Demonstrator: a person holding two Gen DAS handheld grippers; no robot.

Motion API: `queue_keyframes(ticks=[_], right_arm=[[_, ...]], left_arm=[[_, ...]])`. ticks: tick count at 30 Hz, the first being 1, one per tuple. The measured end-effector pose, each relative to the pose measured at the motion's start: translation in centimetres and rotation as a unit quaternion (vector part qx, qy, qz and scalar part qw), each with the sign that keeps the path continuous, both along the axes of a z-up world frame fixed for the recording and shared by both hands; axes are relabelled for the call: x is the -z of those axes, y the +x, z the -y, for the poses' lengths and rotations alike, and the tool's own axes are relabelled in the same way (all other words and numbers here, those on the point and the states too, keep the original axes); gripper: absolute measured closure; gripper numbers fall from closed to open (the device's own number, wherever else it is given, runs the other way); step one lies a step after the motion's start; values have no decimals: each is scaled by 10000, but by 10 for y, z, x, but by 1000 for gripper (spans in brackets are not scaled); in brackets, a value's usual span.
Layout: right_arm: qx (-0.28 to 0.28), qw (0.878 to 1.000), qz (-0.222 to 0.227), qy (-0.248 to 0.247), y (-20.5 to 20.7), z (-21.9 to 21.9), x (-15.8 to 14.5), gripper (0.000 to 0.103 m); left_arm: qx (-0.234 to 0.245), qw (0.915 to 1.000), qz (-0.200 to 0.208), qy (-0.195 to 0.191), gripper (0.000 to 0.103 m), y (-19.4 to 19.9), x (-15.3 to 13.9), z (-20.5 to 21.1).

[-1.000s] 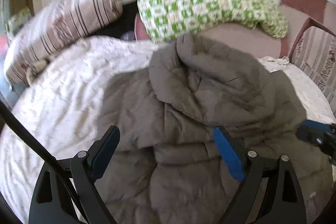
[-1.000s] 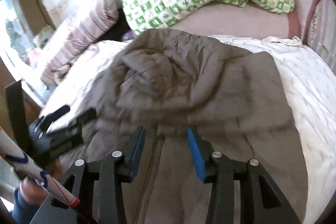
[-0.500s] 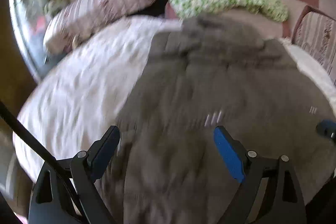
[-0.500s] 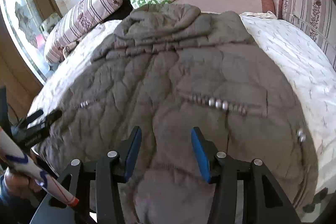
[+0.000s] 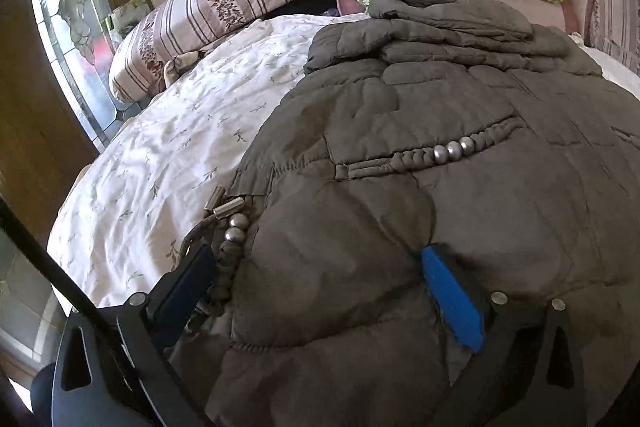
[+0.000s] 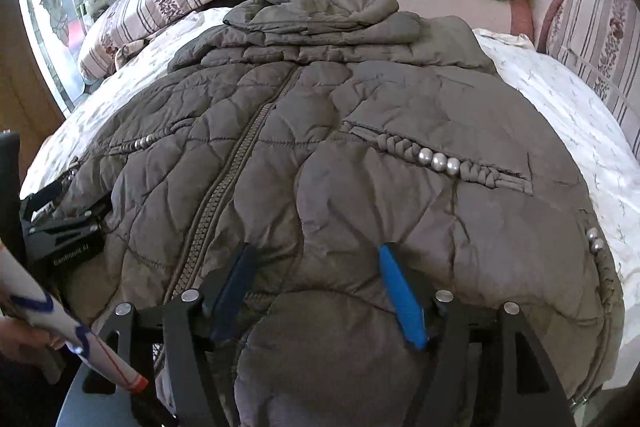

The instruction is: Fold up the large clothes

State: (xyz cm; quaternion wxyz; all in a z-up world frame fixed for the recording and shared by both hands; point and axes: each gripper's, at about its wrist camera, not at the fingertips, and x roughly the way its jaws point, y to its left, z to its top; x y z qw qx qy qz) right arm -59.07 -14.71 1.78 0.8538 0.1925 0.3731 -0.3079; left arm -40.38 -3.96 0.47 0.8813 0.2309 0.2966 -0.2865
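Grey-brown quilted jacket (image 6: 340, 155) is now lying spread flat, front up, zip closed, across the white floral bedsheet (image 5: 160, 155), where a second ago it was bunched with the hood flopped over its chest. Both grippers have just been opening: the left gripper (image 5: 316, 279) is standing wide at the coat's left hem beside the beaded drawcord (image 5: 234, 231), and the right gripper (image 6: 316, 279) is gaping over the lower front. Padding is bulging between the pads, though neither seems to be pinching it. Laying-out is looking done; folding proper is yet to begin
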Motion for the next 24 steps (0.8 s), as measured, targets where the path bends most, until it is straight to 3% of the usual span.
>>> queue_keyframes(ticks=[11, 24], right_arm=[[11, 9994, -154, -310, 8, -7, 4, 22], [-114, 9982, -48, -590, 3, -13, 8, 21]], left_arm=[[28, 10000, -51, -6, 0, 0, 0, 0], [22, 9999, 32, -108, 0, -1, 2, -1]])
